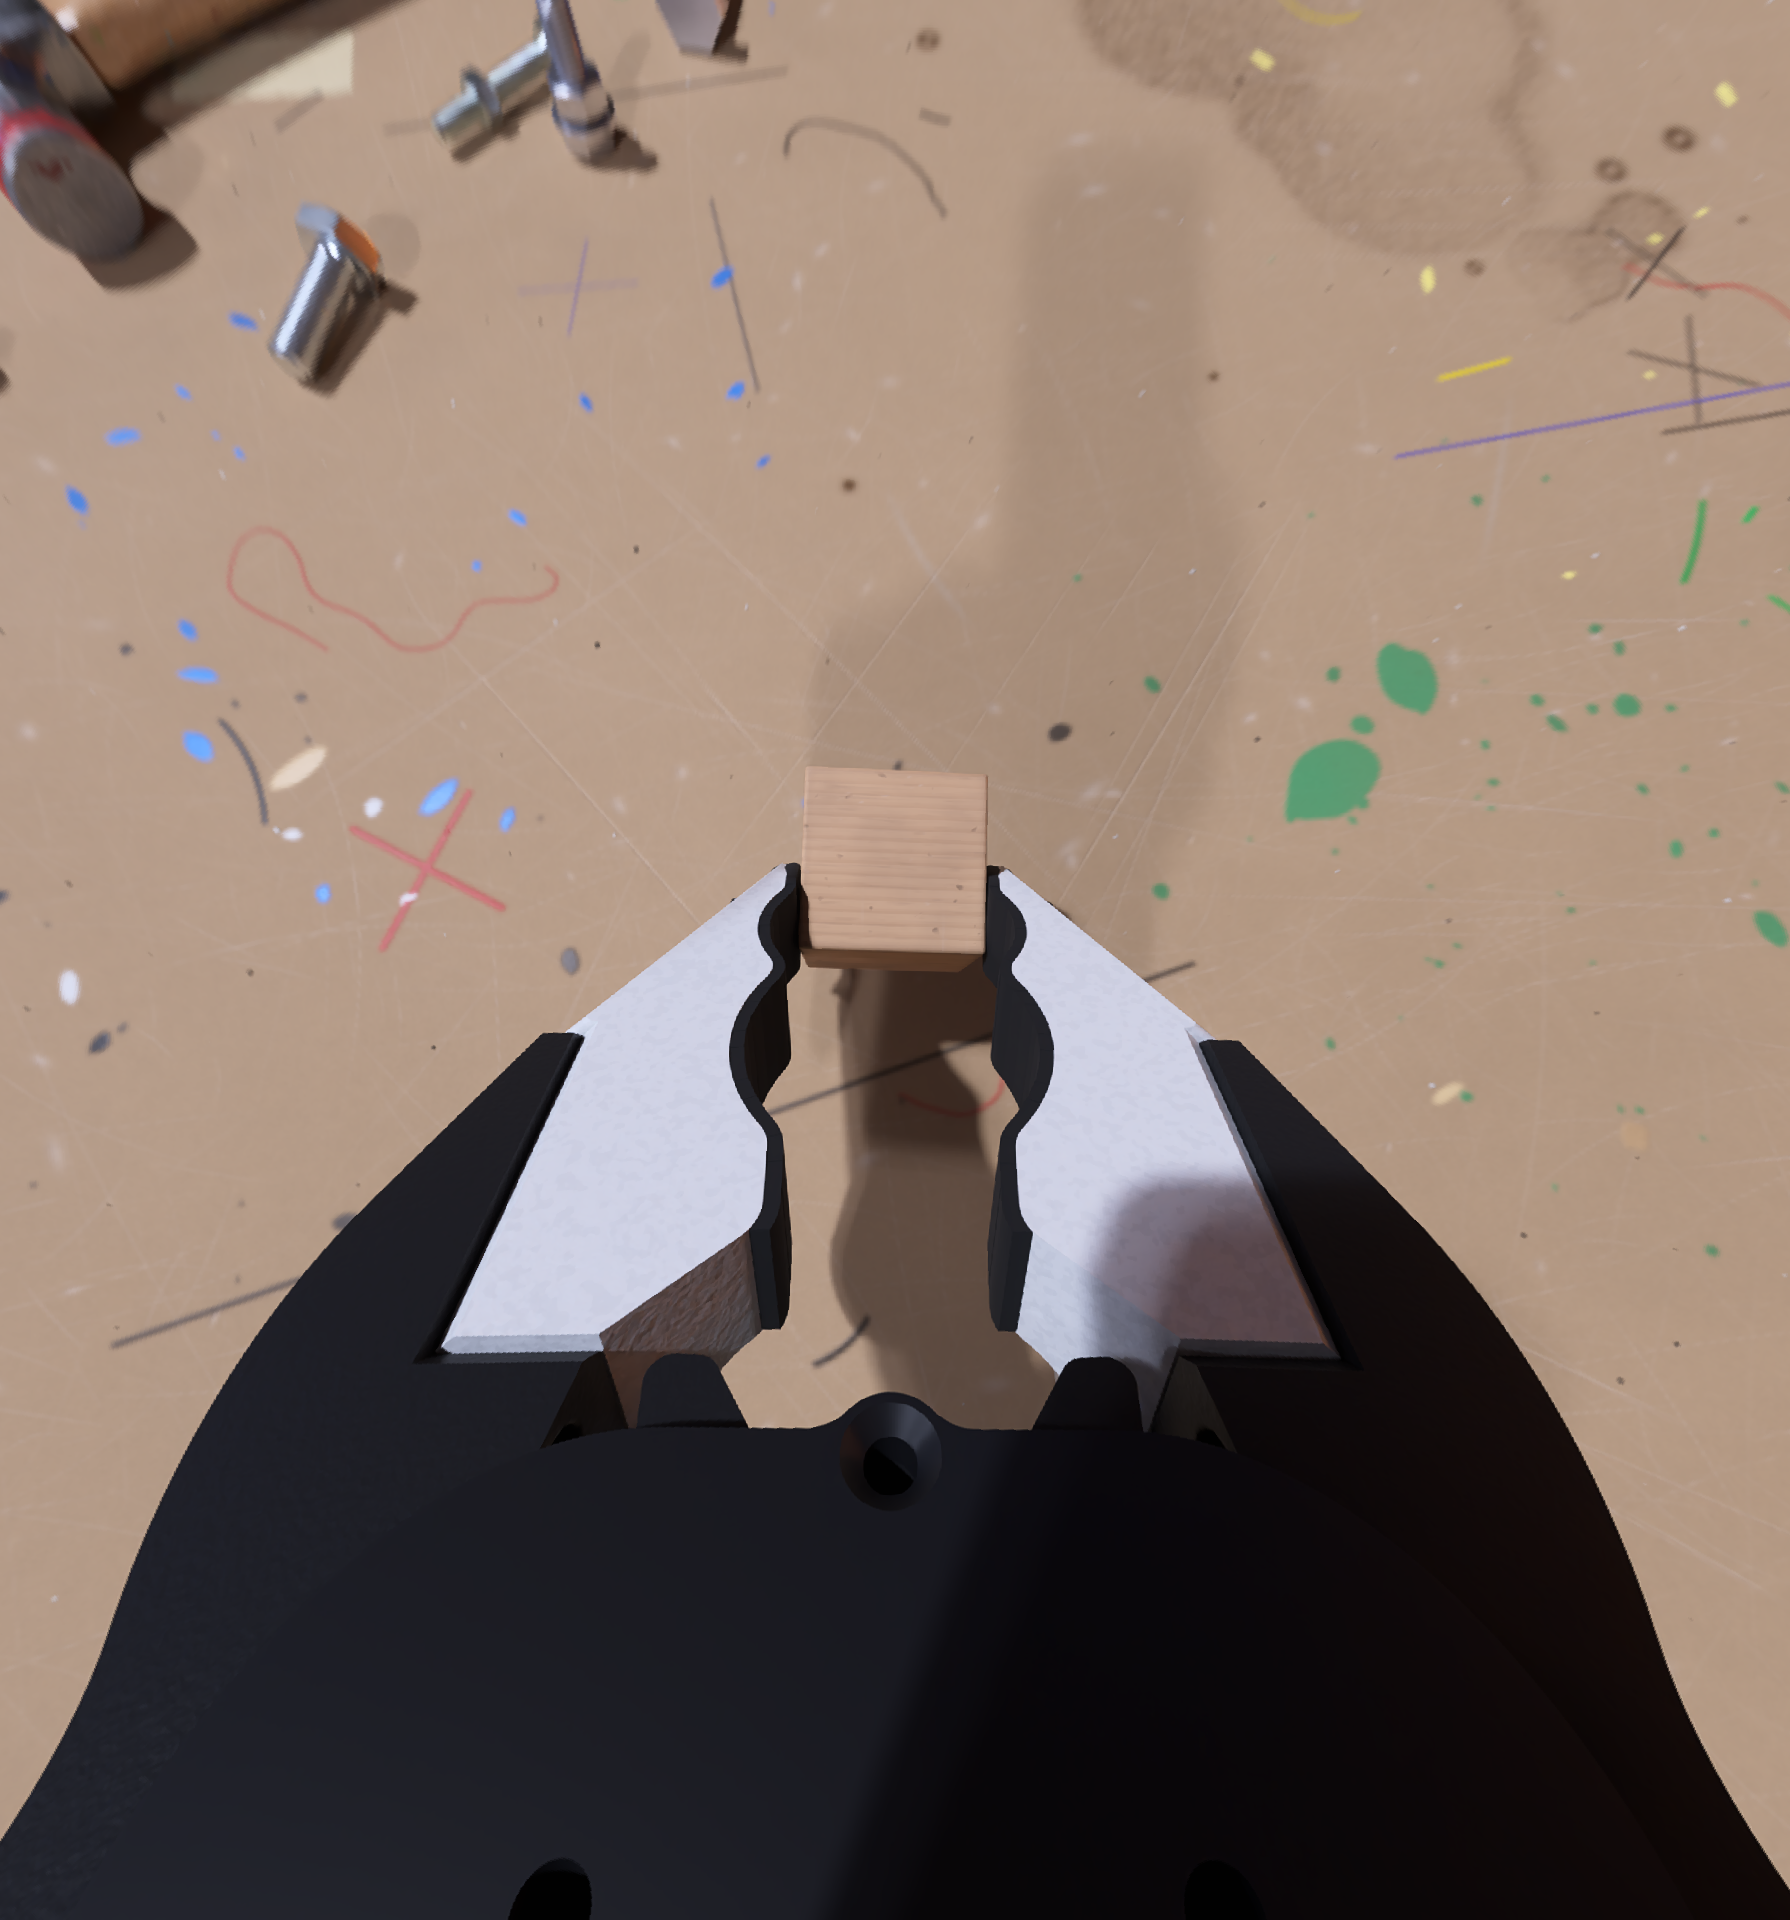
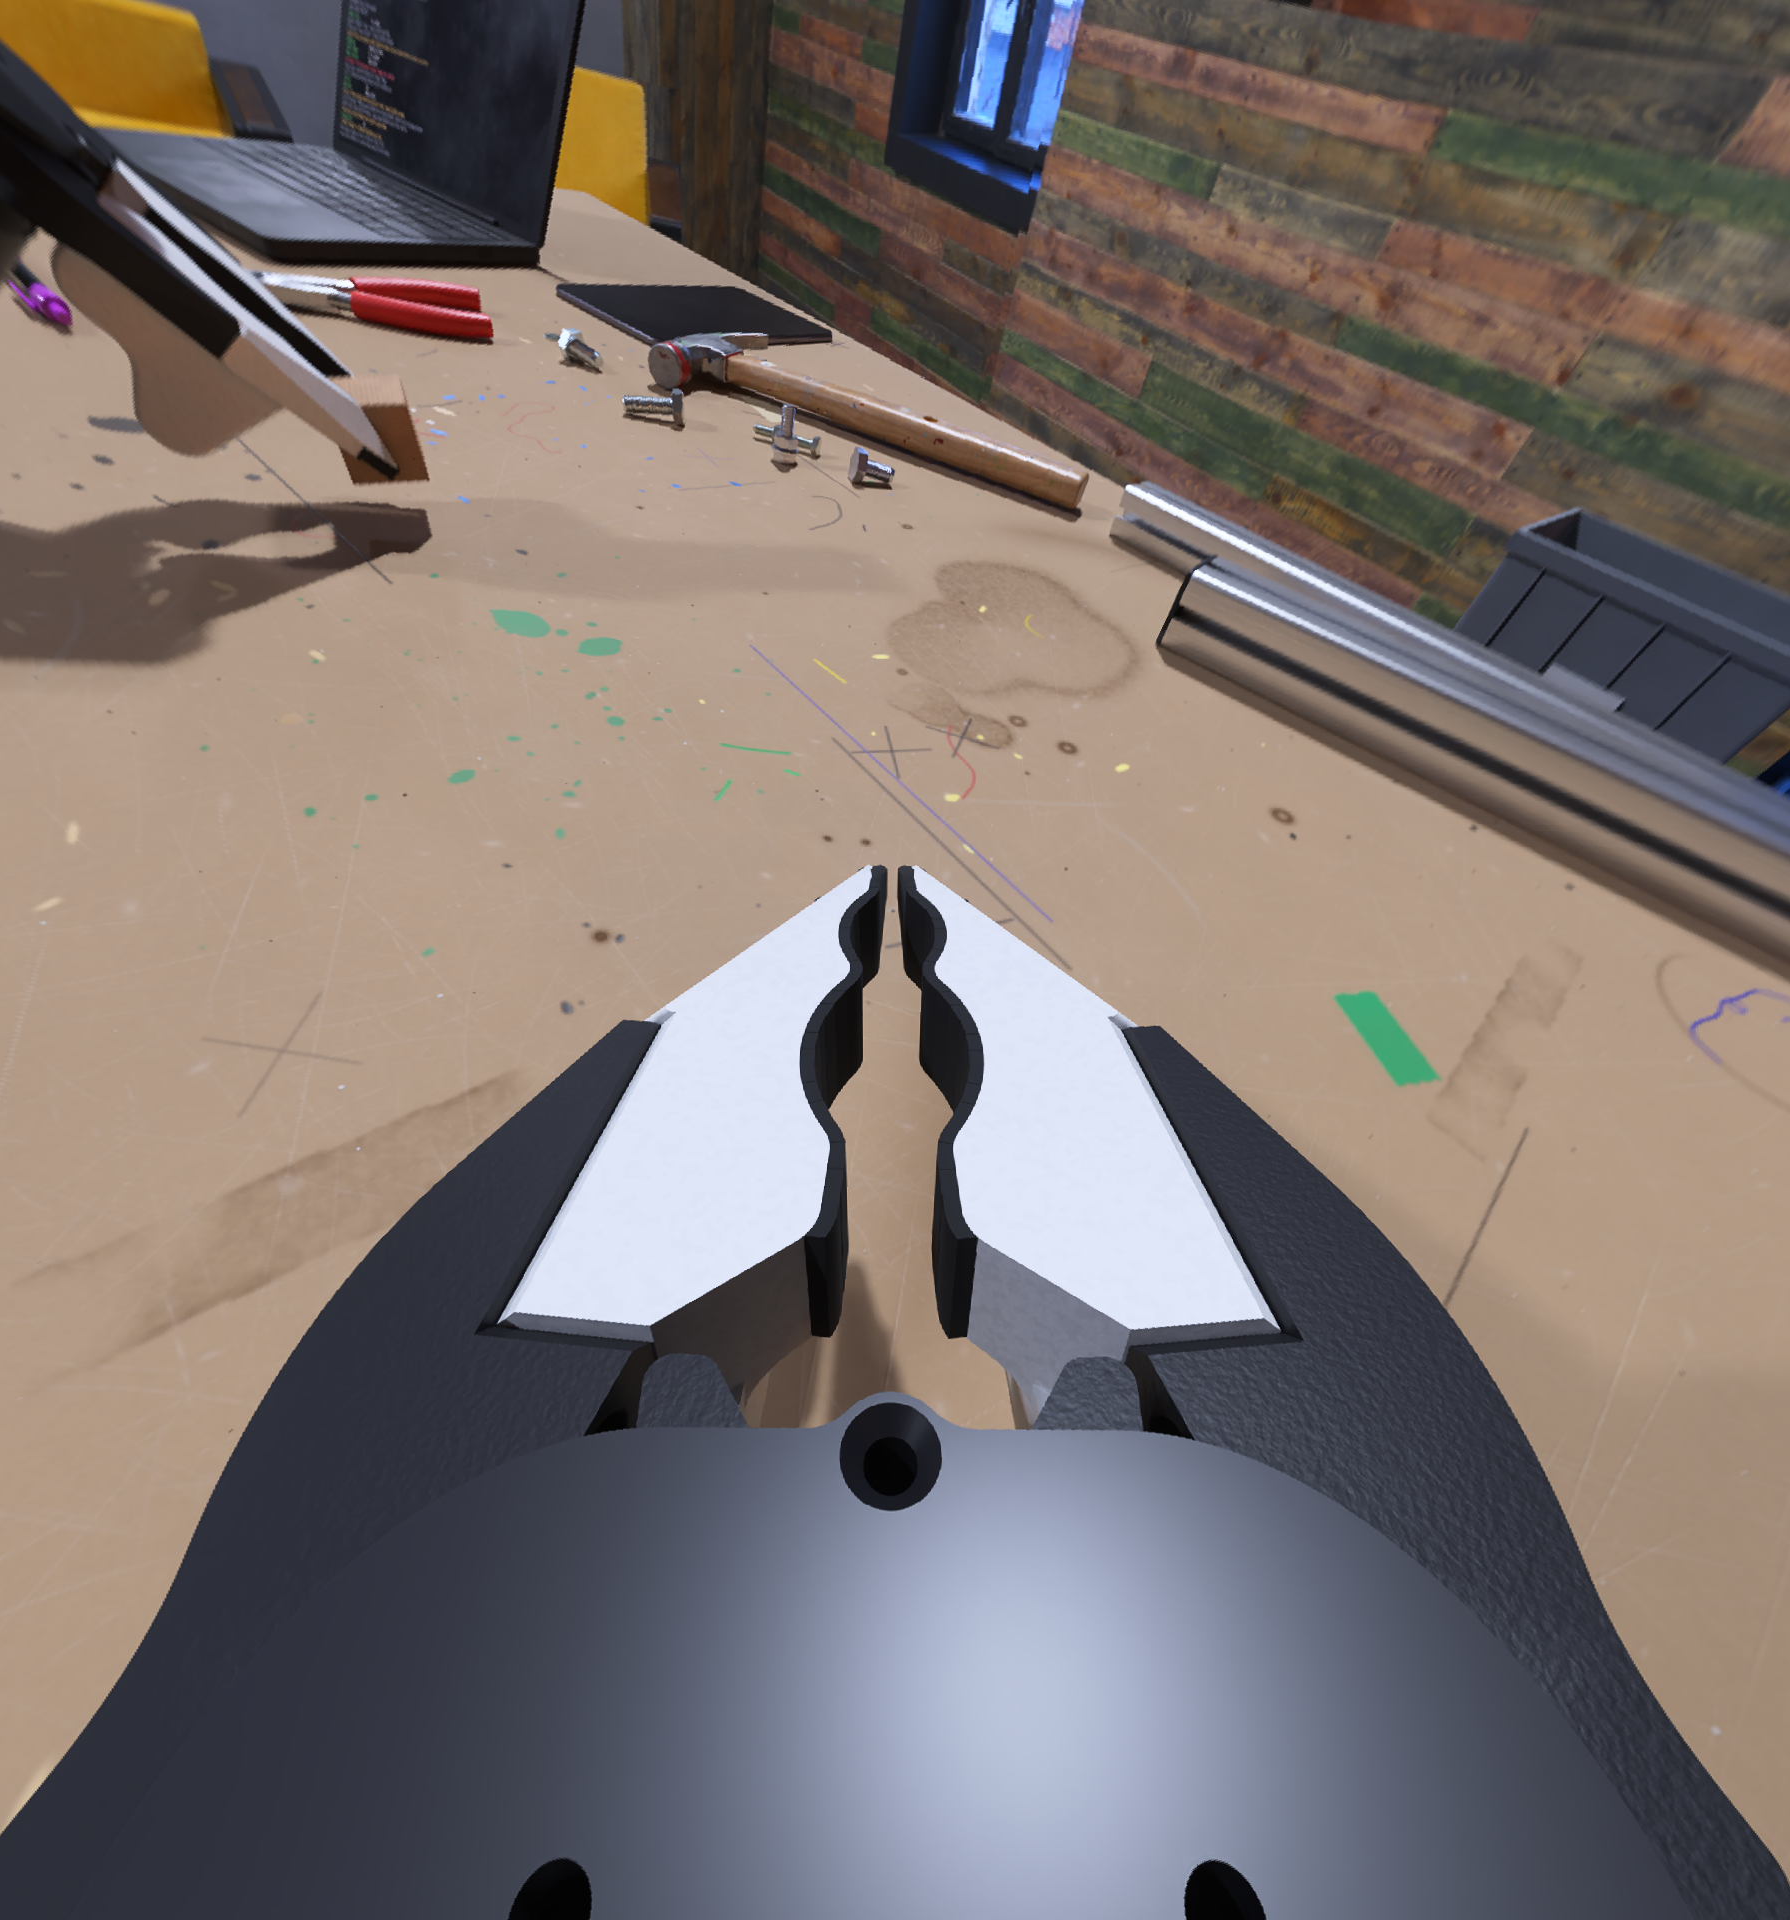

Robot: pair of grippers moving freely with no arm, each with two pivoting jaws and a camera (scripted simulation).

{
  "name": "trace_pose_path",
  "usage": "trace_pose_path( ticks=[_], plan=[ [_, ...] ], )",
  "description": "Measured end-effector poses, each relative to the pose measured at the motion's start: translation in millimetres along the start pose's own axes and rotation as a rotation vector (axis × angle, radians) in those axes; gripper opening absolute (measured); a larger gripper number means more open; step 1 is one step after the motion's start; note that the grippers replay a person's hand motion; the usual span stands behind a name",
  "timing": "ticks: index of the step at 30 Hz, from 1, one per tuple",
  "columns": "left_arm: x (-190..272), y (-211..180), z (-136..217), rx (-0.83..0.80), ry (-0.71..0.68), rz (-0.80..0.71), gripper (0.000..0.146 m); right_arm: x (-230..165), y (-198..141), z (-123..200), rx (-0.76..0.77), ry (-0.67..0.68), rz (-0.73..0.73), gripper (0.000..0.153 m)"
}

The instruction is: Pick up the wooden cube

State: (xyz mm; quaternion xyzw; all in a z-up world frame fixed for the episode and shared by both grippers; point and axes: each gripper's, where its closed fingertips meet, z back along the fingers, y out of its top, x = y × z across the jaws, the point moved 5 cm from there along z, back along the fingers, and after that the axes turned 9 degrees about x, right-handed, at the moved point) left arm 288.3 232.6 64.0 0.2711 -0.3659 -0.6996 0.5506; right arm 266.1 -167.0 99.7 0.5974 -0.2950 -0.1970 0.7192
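The wooden cube (image 1: 893, 871) is pinched between the 2 fingertips of the left gripper (image 1: 893, 914), and it is held at the very end of the fingers only. In the right wrist view the cube (image 2: 392, 428) is seen clearly above the table (image 2: 662, 935), and its shadow lies on the surface below, apart from it. The pick-up is therefore judged as done, or almost done; what is left is only to keep the hold steady, because so little of the cube is covered by the pads.

The right gripper (image 2: 891, 883) is pressed nearly together with nothing between its fingers, and it is kept near the table, well apart from the cube.

No long axis can be given for a cube, since all sides are equal. 1 face, with fine grain lines running across, is turned toward the left camera. The cube is seen slightly tilted in the right wrist view, following the slope of the fingers.
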Motion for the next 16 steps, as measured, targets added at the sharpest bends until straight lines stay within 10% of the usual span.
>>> trace_pose_path(
  ticks=[8,16],
  plan=[
    [24.6,27.2,17.2,0.123,-0.016,-0.09,0.034,-25.3,42.9,-36.7,0.079,0.117,0.03,0.006],
    [44.6,45.6,31.8,0.226,-0.015,-0.167,0.034,-76.2,63.5,-148.2,-0.118,0.466,-0.095,0.044]
  ],
)
